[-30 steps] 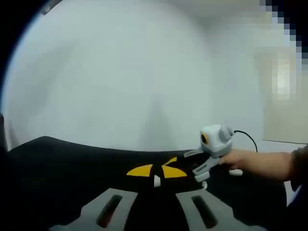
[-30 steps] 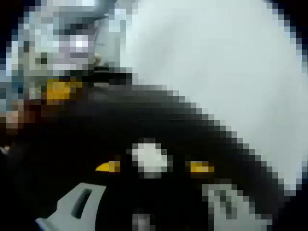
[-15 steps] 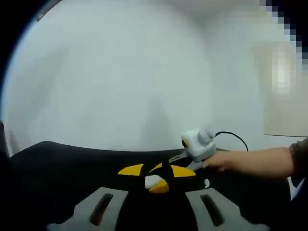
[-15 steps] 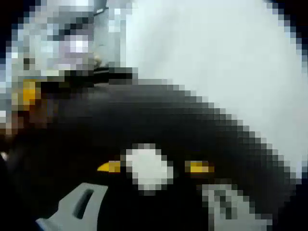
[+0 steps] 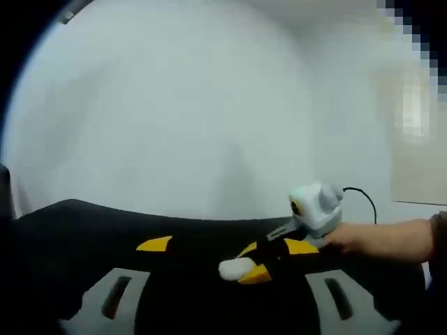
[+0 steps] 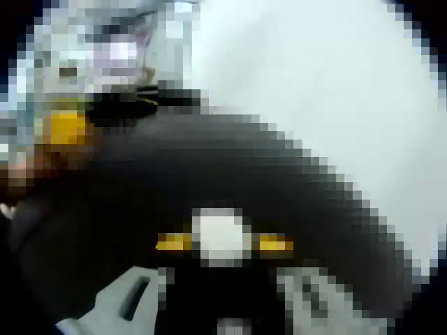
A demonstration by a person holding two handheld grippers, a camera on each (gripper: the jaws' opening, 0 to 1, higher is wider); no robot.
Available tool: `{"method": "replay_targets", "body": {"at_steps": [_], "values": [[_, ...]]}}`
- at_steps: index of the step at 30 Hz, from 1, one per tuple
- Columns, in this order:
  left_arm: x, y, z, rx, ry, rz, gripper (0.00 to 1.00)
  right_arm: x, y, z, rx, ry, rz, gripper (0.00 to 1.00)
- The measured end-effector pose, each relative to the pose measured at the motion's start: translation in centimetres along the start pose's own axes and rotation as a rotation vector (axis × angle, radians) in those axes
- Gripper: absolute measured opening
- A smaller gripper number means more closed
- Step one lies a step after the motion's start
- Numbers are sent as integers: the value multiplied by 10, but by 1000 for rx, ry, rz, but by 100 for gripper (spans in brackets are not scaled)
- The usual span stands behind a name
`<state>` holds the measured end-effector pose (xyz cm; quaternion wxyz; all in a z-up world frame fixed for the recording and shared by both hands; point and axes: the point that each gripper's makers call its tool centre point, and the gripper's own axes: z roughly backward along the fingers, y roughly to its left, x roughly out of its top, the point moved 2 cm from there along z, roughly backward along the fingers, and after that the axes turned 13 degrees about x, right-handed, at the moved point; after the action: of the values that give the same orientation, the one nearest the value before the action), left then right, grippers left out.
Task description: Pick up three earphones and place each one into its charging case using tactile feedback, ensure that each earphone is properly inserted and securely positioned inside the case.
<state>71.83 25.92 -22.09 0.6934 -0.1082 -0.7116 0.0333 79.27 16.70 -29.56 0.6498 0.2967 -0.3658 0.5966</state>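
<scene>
Your left gripper point(image 5: 228, 246) has its jaws spread wide. In the left gripper view the two grey jaws come up from the bottom, far apart. One yellow tip is on the left. The other seems to be the yellow bit on the right, but your right gripper sits close there, so it is hard to be sure. Nothing is between these jaws where they could squeeze it.

Your right gripper point(image 5: 262, 264) reaches in from the right side of that view. Your hand point(image 5: 377, 241) is behind it and a thin black cable point(image 5: 363, 199) loops off its back. Its front end is low over the black mat point(image 5: 70, 237).

The small white earphone point(image 5: 236, 269) is at the front end of your right gripper. A yellow pad point(image 5: 255, 274) touches it on one side. It is down by the mat, in front of your left gripper and between its two jaws, but not touching them. You cannot tell from here if it rests on the mat or is just above it.

The right gripper view is very blocky. There the white earphone point(image 6: 222, 234) is a pale blob in the middle. A yellow pad is tight against each side of it. So your right gripper point(image 6: 222, 244) looks pressed in on the earphone, pinching it.

Behind the mat is a plain white wall point(image 5: 209, 105).
</scene>
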Motion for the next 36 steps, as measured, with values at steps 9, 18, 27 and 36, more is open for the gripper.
{"method": "replay_targets", "body": {"at_steps": [9,18,27,36], "values": [[-1,0,-1,-28,4,74,50,-23,73,68,38,-52,11,31],[-16,-15,-2,-68,33,-65,43,-70,117,126,-55,-83,-11,30],[-27,-23,0,-119,71,-120,40,-99,136,130,-150,-34,2,30],[-34,-19,0,-124,102,-144,40,-100,138,149,-122,-149,-160,30]]}}
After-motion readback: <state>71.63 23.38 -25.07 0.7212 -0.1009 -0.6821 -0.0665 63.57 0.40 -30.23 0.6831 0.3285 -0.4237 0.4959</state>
